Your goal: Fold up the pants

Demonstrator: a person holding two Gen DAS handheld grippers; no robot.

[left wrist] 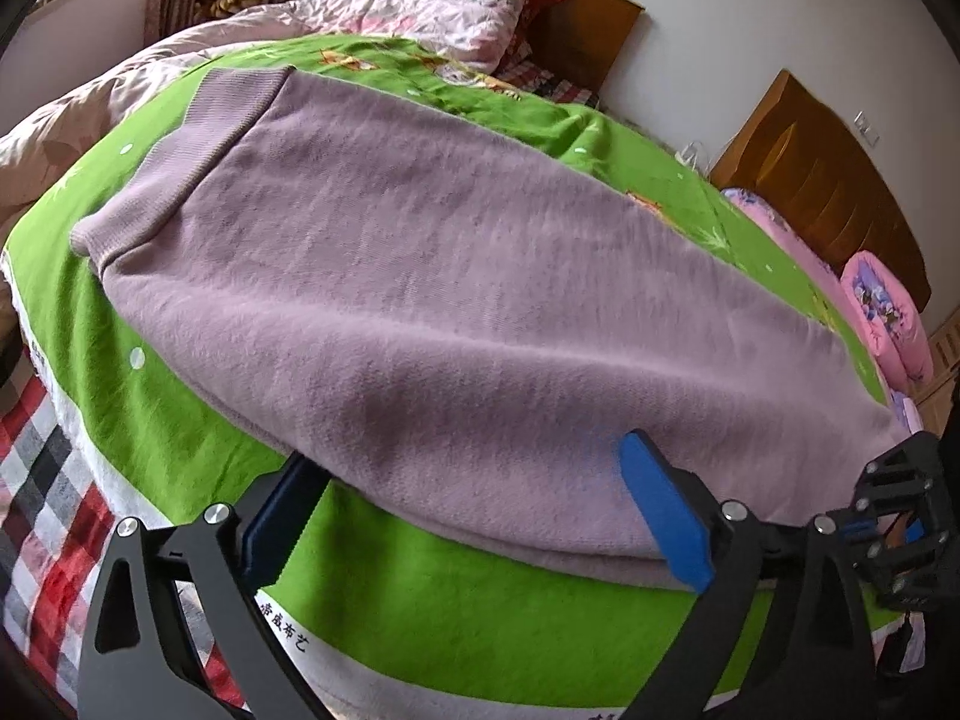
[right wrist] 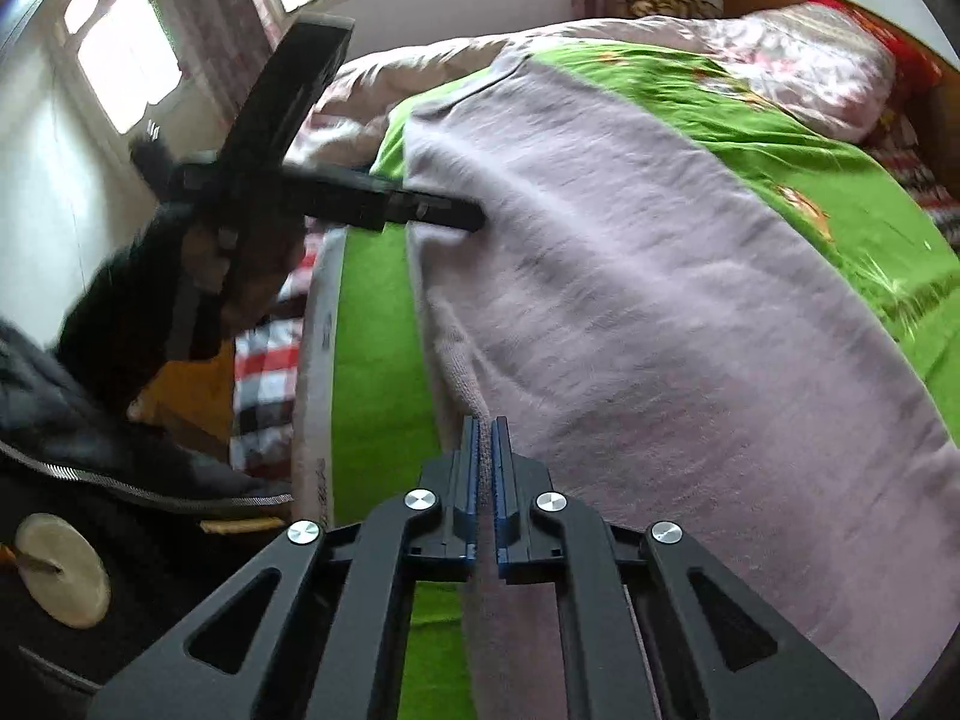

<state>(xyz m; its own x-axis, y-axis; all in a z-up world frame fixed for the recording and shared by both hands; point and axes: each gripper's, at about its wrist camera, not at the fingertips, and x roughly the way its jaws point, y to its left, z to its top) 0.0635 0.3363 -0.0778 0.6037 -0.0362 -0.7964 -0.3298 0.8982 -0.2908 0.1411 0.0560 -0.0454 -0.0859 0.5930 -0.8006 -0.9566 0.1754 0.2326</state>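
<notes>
Lilac fleece pants lie flat on a green cloth, ribbed waistband at the far left. My left gripper is open at the pants' near edge; its right blue pad lies on the fabric and its left pad is on the green cloth. In the right wrist view the pants stretch away, and my right gripper is shut on their near edge. The left gripper shows there with its tip on the pants' left edge.
The green cloth covers a bed with a pink quilt and pillows at the head. A red checked sheet shows at the bed's edge. Pink rolled bedding lies at right by a wooden cabinet.
</notes>
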